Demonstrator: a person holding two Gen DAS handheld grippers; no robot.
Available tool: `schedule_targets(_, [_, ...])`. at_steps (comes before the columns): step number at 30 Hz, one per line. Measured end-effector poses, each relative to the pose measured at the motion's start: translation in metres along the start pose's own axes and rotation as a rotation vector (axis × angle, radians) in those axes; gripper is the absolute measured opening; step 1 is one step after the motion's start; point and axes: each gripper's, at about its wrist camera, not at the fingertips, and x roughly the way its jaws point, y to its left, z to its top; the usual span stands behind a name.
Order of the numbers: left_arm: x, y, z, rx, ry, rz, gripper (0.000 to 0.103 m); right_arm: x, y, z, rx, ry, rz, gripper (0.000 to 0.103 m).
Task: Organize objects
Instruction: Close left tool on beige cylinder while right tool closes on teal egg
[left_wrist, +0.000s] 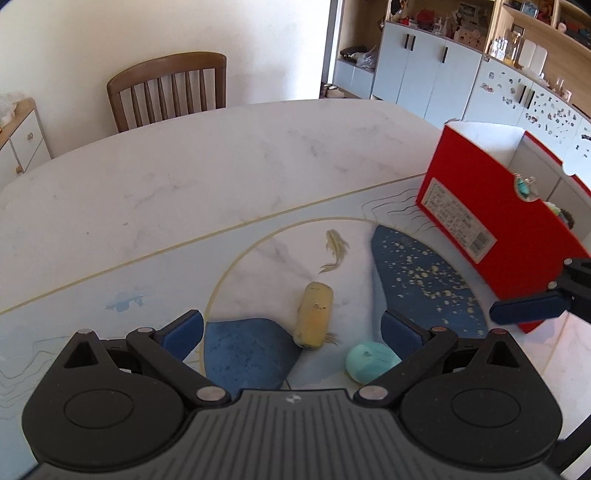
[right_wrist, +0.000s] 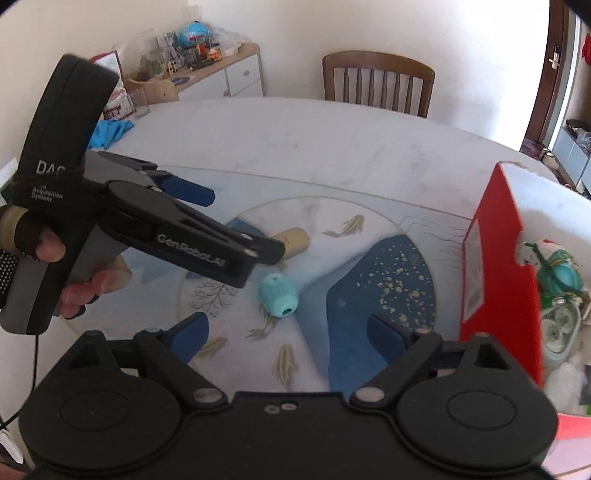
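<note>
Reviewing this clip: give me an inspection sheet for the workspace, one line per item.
Surface: white marbled table with a printed mat showing fish and blue shapes.
Job's things: tan cylinder and teal cylinder lying apart on the mat; red box open, already holding small items.
Clutter: blue cloth and a glass at the far edge.
Grippers: left gripper open above the tan cylinder; right gripper open, empty.
Cables: thin black cable below the left hand.
Surroundings: wooden chair, cabinets, sideboard.
</note>
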Motion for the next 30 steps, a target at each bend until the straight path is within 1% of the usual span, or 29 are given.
schedule_targets(8, [0.023, 0.003, 0.001, 0.022, 0.017, 0.0, 0.102, 0.033, 0.002, 0.005, -0.028, 0.037, -0.003, 0.081])
schedule_targets(11, [0.027, 0.004, 0.002, 0.027, 0.008, -0.005, 0.097, 0.041, 0.002, 0.006, -0.029, 0.045, -0.009, 0.076])
schedule_targets(12, [0.028, 0.003, 0.002, 0.032, 0.009, -0.005, 0.093, 0.042, 0.001, 0.006, -0.026, 0.048, -0.009, 0.074])
schedule_targets(13, [0.029, 0.003, 0.003, 0.036, 0.009, -0.003, 0.087, 0.044, 0.001, 0.007, -0.024, 0.05, -0.008, 0.072])
schedule_targets(14, [0.03, 0.002, 0.003, 0.043, 0.008, -0.004, 0.084, 0.045, 0.0, 0.007, -0.025, 0.053, -0.009, 0.071])
schedule_targets(16, [0.032, 0.0, 0.004, 0.056, 0.012, -0.016, 0.074, 0.048, 0.001, 0.007, -0.032, 0.054, -0.009, 0.066])
schedule_targets(17, [0.033, -0.002, 0.003, 0.063, 0.013, -0.018, 0.071, 0.049, 0.001, 0.008, -0.036, 0.054, -0.009, 0.065])
schedule_targets(19, [0.035, -0.005, 0.003, 0.073, 0.018, -0.028, 0.061, 0.051, 0.002, 0.009, -0.043, 0.054, -0.009, 0.061])
schedule_targets(23, [0.037, -0.008, 0.002, 0.082, 0.014, -0.036, 0.053, 0.056, 0.004, 0.011, -0.053, 0.059, -0.004, 0.054])
schedule_targets(25, [0.038, -0.009, 0.003, 0.086, 0.013, -0.036, 0.045, 0.057, 0.005, 0.011, -0.061, 0.059, -0.004, 0.05])
schedule_targets(28, [0.037, -0.012, 0.002, 0.097, 0.011, -0.039, 0.037, 0.06, 0.007, 0.013, -0.073, 0.054, -0.007, 0.048])
schedule_targets(30, [0.036, -0.014, 0.001, 0.11, 0.009, -0.041, 0.033, 0.061, 0.008, 0.014, -0.078, 0.052, -0.006, 0.045])
